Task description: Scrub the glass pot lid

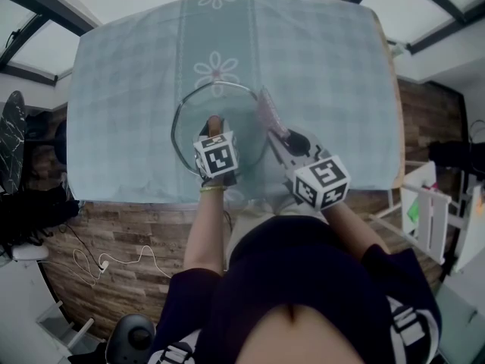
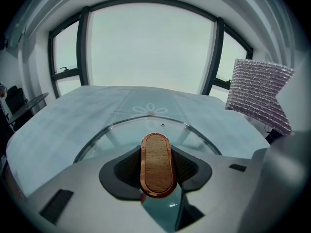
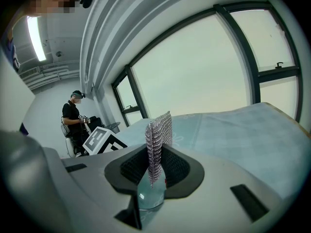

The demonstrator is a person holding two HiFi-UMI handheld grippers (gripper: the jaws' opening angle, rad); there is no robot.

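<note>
The glass pot lid [image 1: 186, 108] with a metal rim lies near the front middle of the table, over the pale blue checked cloth. My left gripper [image 1: 214, 133] is shut on the lid's wooden knob [image 2: 156, 163], an oval with a copper edge that fills the gap between the jaws. The lid's glass and rim [image 2: 127, 125] spread out beyond it. My right gripper [image 1: 277, 136] sits just right of the lid, shut on a silvery mesh scrub cloth [image 3: 158, 135] that stands up from its jaws. The scrub cloth [image 1: 267, 110] hangs by the lid's right rim.
The table [image 1: 341, 67] has its front edge right under my arms, with a wooden floor below. Cables [image 1: 98, 264] lie on the floor at the left and a white rack [image 1: 428, 211] stands at the right. Far behind, a person [image 3: 75, 115] stands by the windows.
</note>
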